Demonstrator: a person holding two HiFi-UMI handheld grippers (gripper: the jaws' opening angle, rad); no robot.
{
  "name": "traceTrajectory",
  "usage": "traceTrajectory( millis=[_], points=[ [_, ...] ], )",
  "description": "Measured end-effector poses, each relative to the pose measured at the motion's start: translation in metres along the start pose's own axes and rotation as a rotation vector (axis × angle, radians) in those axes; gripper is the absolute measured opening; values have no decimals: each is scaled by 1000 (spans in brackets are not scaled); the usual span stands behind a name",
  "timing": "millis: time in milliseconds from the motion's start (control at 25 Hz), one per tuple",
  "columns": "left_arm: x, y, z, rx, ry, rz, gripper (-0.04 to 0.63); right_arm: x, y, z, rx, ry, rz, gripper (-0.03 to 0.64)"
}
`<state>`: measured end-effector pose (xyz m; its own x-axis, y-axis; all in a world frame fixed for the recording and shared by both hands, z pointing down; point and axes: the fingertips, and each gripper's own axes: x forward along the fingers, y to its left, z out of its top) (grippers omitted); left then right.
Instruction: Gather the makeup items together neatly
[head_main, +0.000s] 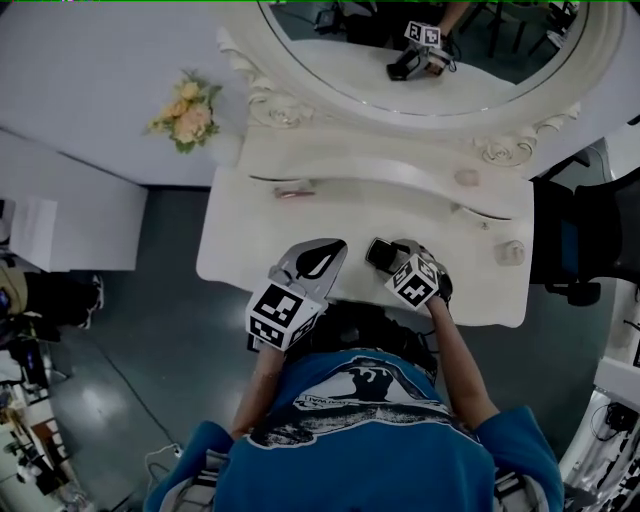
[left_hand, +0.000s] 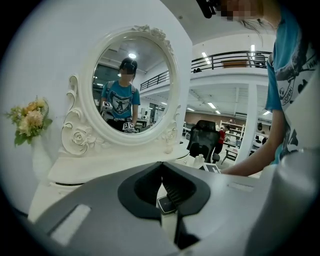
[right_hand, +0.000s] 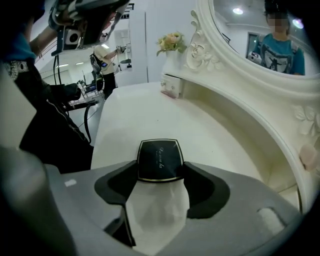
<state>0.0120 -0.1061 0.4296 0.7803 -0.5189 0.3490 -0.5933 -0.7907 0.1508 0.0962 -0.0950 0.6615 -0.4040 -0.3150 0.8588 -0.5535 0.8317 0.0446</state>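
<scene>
Closest to the head camera is the person's blue shirt (head_main: 350, 440), and just beyond it both grippers hang over the front of the white desk (head_main: 250, 235). The right gripper (right_hand: 160, 172) has its jaws spread very wide and closed on a black compact (right_hand: 160, 159), flat and square with a thin gold rim. The pads touch its two side edges; only its near part sits between the jaws, and the far part reaches out past the tips. It seems to lie flat on the desk, near the front edge. The left gripper (left_hand: 161, 162) is empty, with its jaws shut tip to tip, just left of the compact.

I judge the step is to bring the compact to the other items: a small pink item (head_main: 295, 188) and a round pale one (head_main: 466, 177) on the back ledge (head_main: 380, 165), and a small jar (head_main: 510, 252) at the right. With so wide a grip the hold is thin, so it is better to lift little, keep it level, and set it down straight beside them.
</scene>
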Motion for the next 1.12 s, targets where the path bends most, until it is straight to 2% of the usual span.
traceTrajectory(
  millis=[200,720,1120],
  points=[
    [-2,-1,-5,-18,4,56,15,2,-10,5,-86,-8,34,293],
    [-29,11,-16,-69,0,209,15,20,-72,41,-238,-15,76,293],
    [-37,19,-20,-84,0,242,15,30,-75,44,-200,-32,135,296]
  ],
)
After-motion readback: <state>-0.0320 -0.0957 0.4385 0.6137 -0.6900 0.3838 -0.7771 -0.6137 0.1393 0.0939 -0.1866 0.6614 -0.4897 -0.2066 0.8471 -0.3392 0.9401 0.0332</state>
